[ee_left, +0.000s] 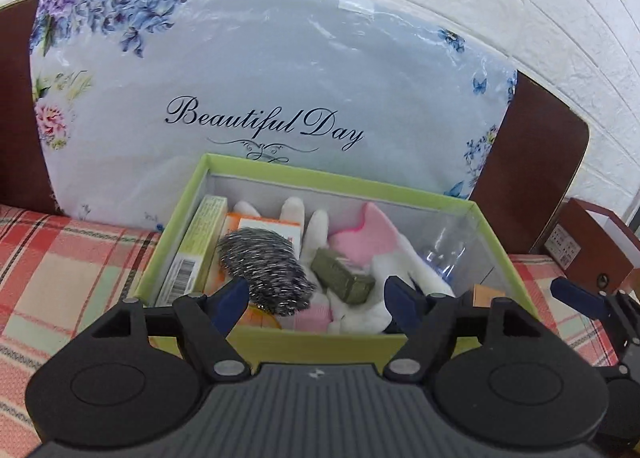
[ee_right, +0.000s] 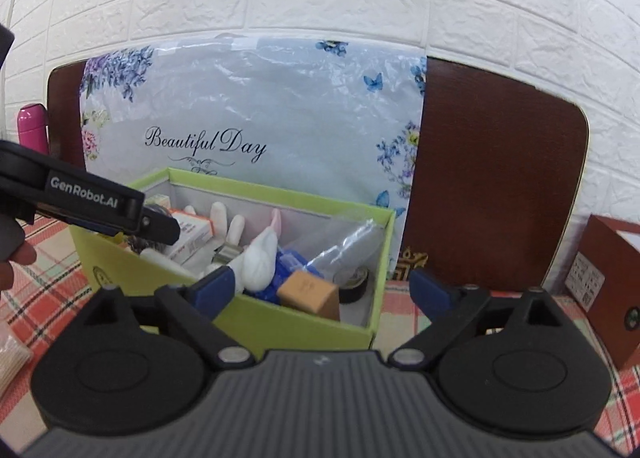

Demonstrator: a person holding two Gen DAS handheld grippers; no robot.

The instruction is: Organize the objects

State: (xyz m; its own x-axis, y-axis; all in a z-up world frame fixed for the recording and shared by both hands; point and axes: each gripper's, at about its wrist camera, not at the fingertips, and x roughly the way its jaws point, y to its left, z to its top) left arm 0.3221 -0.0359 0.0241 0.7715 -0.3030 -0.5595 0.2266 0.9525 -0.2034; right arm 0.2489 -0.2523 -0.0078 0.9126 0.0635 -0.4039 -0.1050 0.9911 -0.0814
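Both grippers hang over the near side of an open lime-green cardboard box (ee_left: 308,346) that sits on a red, green and white plaid cloth (ee_left: 60,270). Left gripper (ee_left: 316,294) has its blue-tipped fingers spread wide above the box, holding nothing; between them lie a grey metallic scouring ball (ee_left: 264,270) and an olive-green rectangular block (ee_left: 344,278). Right gripper (ee_right: 324,286) is likewise spread and empty, its left finger over the box's interior and its right finger outside the box's right wall.

Inside the box, from the left gripper's camera, are a tall pale-green carton (ee_left: 200,238) against the left wall, an orange-and-white carton (ee_left: 268,228), white gloves (ee_left: 308,226) and a pink cloth (ee_left: 368,242). The right gripper's camera adds a tan cube-shaped block (ee_right: 308,292) and a black tape roll (ee_right: 354,284) near the right wall. Behind the box leans a floral plastic-wrapped pillow printed "Beautiful Day" (ee_left: 260,78).
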